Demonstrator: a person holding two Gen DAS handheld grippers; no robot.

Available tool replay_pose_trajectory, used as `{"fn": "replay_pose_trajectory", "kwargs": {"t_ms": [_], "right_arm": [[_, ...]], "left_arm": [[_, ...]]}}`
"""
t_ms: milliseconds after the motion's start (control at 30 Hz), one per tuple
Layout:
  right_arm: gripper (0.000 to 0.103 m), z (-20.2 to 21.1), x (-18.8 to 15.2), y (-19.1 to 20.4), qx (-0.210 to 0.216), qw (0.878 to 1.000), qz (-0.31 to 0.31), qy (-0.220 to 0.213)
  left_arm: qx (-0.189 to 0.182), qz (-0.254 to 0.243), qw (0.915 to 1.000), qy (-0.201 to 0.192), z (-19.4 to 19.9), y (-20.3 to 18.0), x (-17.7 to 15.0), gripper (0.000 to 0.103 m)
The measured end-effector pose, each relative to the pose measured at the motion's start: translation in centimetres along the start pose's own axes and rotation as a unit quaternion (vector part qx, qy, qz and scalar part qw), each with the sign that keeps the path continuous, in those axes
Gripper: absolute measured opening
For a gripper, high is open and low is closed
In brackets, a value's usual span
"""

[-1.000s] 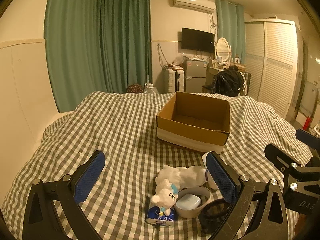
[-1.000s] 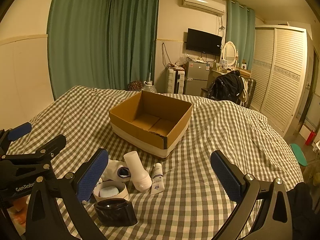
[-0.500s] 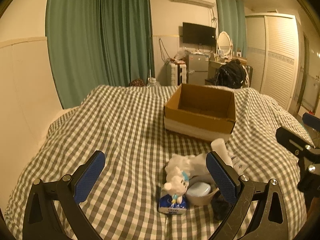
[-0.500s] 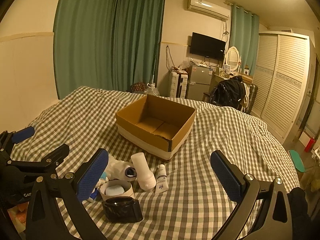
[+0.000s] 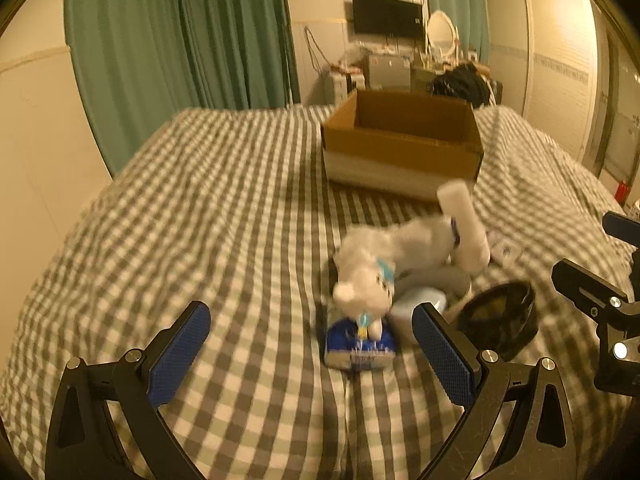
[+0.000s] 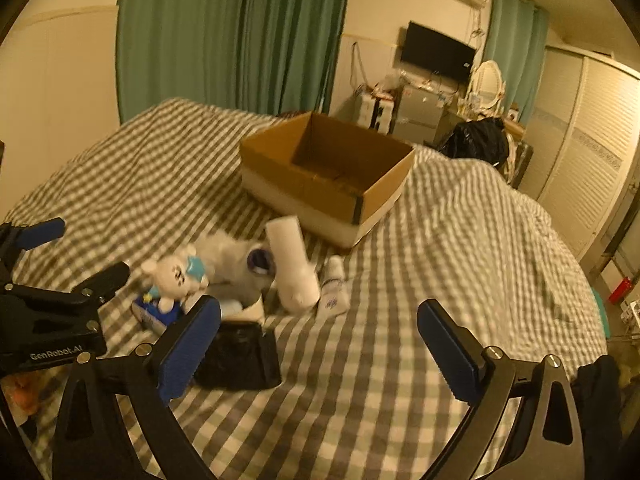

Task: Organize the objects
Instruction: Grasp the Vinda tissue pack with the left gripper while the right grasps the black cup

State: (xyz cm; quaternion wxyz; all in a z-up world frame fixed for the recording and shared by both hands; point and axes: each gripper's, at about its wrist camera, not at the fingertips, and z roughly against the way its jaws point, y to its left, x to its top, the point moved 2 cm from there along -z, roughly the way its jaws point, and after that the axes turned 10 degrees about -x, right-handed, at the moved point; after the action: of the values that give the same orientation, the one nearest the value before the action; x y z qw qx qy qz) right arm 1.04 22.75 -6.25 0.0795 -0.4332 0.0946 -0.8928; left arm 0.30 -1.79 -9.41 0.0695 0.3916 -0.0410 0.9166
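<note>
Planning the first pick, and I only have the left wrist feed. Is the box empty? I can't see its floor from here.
Observer: In the right wrist view, the part of the cardboard box floor that shows is bare. The near corner stays hidden behind its wall.
Operator: Right gripper open? I only see its edge.
Observer: Yes. The right gripper has its jaws wide apart and holds nothing.
Operator: There's a blur to the right of the white bottle. What is it?
Observer: A small white tube, lying on the bedspread beside the white bottle.
</note>
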Motion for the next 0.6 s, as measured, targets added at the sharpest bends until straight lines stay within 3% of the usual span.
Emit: {"fn": "replay_pose_trajectory", "kwargs": {"t_ms": [267, 500, 600], "right_arm": [[0.099, -2.0, -1.6, 1.4, 0.033, 0.998, 0.013, 0.044], [0.099, -2.5, -2.0, 1.8, 0.037, 0.998, 0.015, 0.055], [0.099, -2.6, -2.0, 1.8, 0.036, 0.998, 0.016, 0.056]], "left_arm": [[-0.047, 0.023, 0.9967, 0.062, -3.3, 0.7, -1.6, 0.099], [-0.072, 0.005, 0.9921, 0.103, -5.7, -0.2, -1.7, 0.095], [-0.081, 0.001, 0.9907, 0.109, -6.3, -0.3, -1.6, 0.084]]}}
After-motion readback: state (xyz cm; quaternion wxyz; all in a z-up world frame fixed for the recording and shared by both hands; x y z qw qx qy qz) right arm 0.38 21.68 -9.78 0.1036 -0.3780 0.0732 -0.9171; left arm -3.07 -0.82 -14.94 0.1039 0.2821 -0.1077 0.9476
